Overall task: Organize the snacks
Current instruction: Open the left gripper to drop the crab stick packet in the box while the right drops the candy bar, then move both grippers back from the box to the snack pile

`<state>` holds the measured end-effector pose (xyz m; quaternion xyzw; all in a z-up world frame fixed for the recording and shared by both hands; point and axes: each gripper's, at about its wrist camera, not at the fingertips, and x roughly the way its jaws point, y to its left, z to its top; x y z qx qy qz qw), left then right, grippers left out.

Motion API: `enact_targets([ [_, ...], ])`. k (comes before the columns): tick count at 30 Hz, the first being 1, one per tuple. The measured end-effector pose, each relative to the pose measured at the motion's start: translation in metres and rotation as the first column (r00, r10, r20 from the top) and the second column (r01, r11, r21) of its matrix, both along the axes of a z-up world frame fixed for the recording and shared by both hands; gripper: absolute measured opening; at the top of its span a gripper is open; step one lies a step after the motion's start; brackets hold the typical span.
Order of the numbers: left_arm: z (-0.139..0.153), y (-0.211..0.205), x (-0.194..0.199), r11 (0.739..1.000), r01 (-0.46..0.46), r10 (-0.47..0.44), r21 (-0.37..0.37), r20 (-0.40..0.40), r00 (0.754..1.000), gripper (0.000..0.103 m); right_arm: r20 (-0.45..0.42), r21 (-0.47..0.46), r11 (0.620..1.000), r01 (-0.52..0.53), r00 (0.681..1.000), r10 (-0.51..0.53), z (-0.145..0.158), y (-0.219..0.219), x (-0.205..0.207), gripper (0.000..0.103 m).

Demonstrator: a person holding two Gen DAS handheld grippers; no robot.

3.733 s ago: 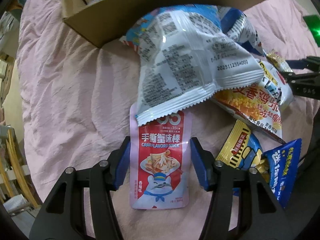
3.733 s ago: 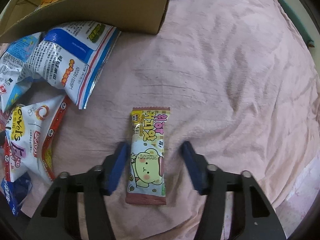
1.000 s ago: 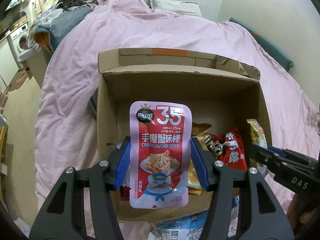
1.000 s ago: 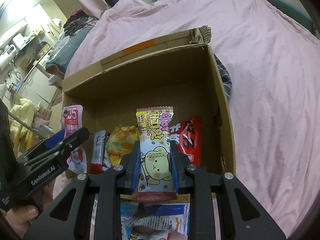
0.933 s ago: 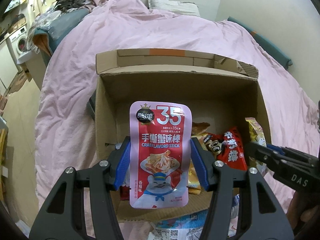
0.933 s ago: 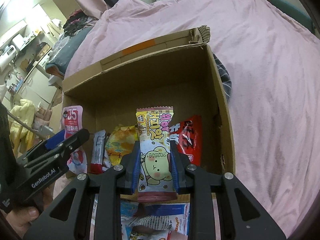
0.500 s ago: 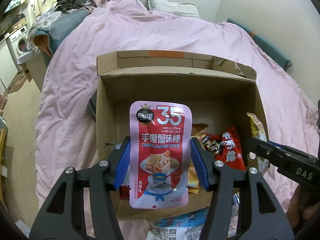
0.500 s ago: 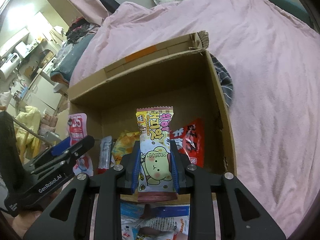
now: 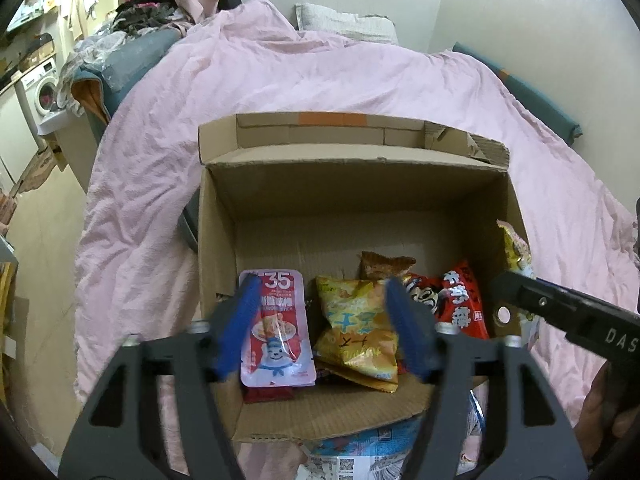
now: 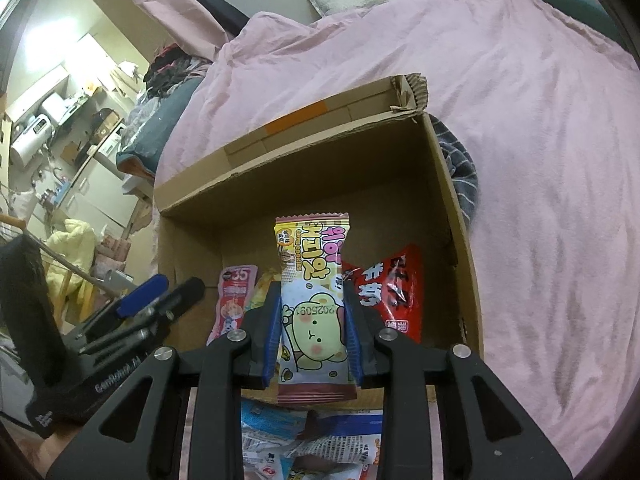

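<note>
While both grippers hang over the open box, entries run near to far:

right gripper (image 10: 312,340): clenched on the cookie packet (image 10: 314,304), blue pads pressed against its two long edges; lower centre of the right wrist view.

cookie packet, axis: long axis upright in the frame, in line with the fingers; top seam pokes past the fingertips toward the box's back wall. It hangs above the box interior, not resting on anything I can see.

left gripper (image 9: 324,328): released; its jaws have just been opening, and nothing is pressed between them.

crab stick pouch (image 9: 276,328): lying in the cardboard box (image 9: 352,184), lower left of the left wrist view, by the left wall, just beside the left finger (image 9: 236,324), clear of the pads.

box contents: yellow bag (image 9: 360,324) centre, red bag (image 10: 388,292) to its right.

key relation: bare box floor lies beyond the packet, toward the back wall; judged drop spot. Right hand is the nearer one, already above it.

loose packets (image 10: 304,444): bottom edge, outside the box, on the pink bedcover (image 10: 540,160).
</note>
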<state>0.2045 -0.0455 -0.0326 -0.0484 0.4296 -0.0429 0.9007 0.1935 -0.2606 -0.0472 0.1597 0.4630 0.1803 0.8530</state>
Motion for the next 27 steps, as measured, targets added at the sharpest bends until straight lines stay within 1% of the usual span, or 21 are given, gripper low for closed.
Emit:
enact_targets([
  [1, -0.001, 0.0, 0.0, 1.0, -0.001, 0.001, 0.0, -0.002, 1.0, 0.084, -0.004, 0.004, 1.0, 0.003, 1.0, -0.003, 0.0, -0.001, 0.001, 0.031],
  [2, -0.002, 0.0, 0.0, 1.0, -0.006, 0.006, 0.002, -0.002, 1.0, 0.084, -0.007, 0.011, 1.0, 0.011, 1.0, -0.011, 0.001, -0.003, 0.001, 0.032],
  [3, -0.002, 0.001, 0.0, 1.0, -0.007, 0.007, 0.0, -0.002, 1.0, 0.084, -0.008, 0.018, 1.0, 0.019, 1.0, -0.019, 0.001, -0.006, 0.001, 0.036],
  [4, -0.002, 0.001, -0.001, 1.0, -0.002, 0.002, -0.002, -0.003, 1.0, 0.084, -0.009, 0.028, 0.999, 0.026, 1.0, -0.026, 0.002, -0.008, 0.001, 0.052],
  [5, -0.002, 0.001, -0.001, 1.0, 0.0, 0.0, 0.001, -0.001, 1.0, 0.084, -0.009, 0.035, 0.999, 0.033, 0.999, -0.032, 0.003, -0.01, 0.002, 0.064],
  [6, 0.0, 0.002, -0.002, 1.0, -0.004, 0.004, 0.006, 0.007, 1.0, 0.084, -0.004, 0.043, 0.998, 0.048, 0.999, -0.047, 0.004, -0.014, 0.001, 0.078],
  [10, 0.004, 0.01, -0.005, 0.999, -0.03, 0.03, -0.015, 0.012, 0.999, 0.084, 0.004, 0.048, 0.997, 0.062, 0.998, -0.063, 0.008, -0.021, 0.0, 0.079],
  [14, 0.003, 0.017, -0.008, 0.998, -0.048, 0.048, -0.047, -0.013, 0.999, 0.084, -0.001, 0.058, 0.995, 0.086, 0.996, -0.086, 0.009, -0.026, -0.004, 0.079],
  [19, 0.01, 0.019, -0.019, 0.998, -0.046, 0.046, -0.04, -0.002, 0.999, 0.084, 0.003, 0.066, 0.993, 0.102, 0.995, -0.102, 0.013, -0.031, -0.011, 0.079],
  [22, 0.013, 0.022, -0.026, 0.998, -0.046, 0.045, -0.048, -0.006, 0.999, 0.084, -0.006, 0.076, 0.991, 0.111, 0.994, -0.111, 0.013, -0.034, -0.018, 0.079],
  [25, 0.012, 0.023, -0.034, 0.997, -0.043, 0.041, -0.058, -0.025, 0.999, 0.084, -0.022, 0.086, 0.99, 0.111, 0.994, -0.11, 0.012, -0.036, -0.026, 0.079],
  [27, 0.008, 0.023, -0.04, 0.997, -0.037, 0.034, -0.073, -0.052, 0.998, 0.084, -0.031, 0.091, 0.99, 0.107, 0.994, -0.105, 0.012, -0.037, -0.031, 0.079],
])
